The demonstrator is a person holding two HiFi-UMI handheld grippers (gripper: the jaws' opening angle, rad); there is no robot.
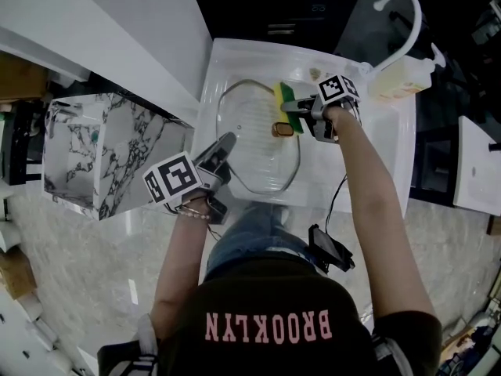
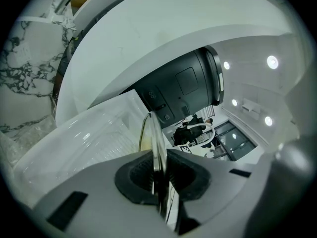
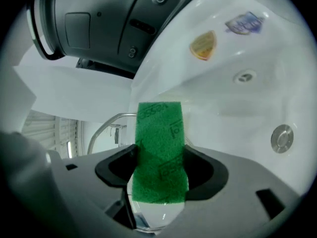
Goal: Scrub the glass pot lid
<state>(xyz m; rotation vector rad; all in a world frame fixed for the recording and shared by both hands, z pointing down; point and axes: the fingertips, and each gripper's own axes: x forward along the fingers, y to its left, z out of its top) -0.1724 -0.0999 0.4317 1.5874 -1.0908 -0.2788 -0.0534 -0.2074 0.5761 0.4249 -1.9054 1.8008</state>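
Note:
A round glass pot lid (image 1: 249, 143) with a metal rim is held up over the white sink (image 1: 391, 131). My left gripper (image 1: 221, 149) is shut on the lid's near-left rim; in the left gripper view the lid's edge (image 2: 154, 143) runs between the jaws. My right gripper (image 1: 301, 110) is shut on a yellow and green sponge (image 1: 285, 104), pressed against the lid's upper part near its brown knob (image 1: 282, 129). The right gripper view shows the green pad (image 3: 159, 152) clamped between the jaws, with the lid's rim (image 3: 106, 125) behind it.
A white faucet (image 1: 407, 22) and a soap bottle (image 1: 403, 75) stand at the sink's far right. A marbled box (image 1: 102, 151) sits left of the sink. A drain plug (image 3: 282, 138) and an overflow (image 3: 243, 76) show in the basin.

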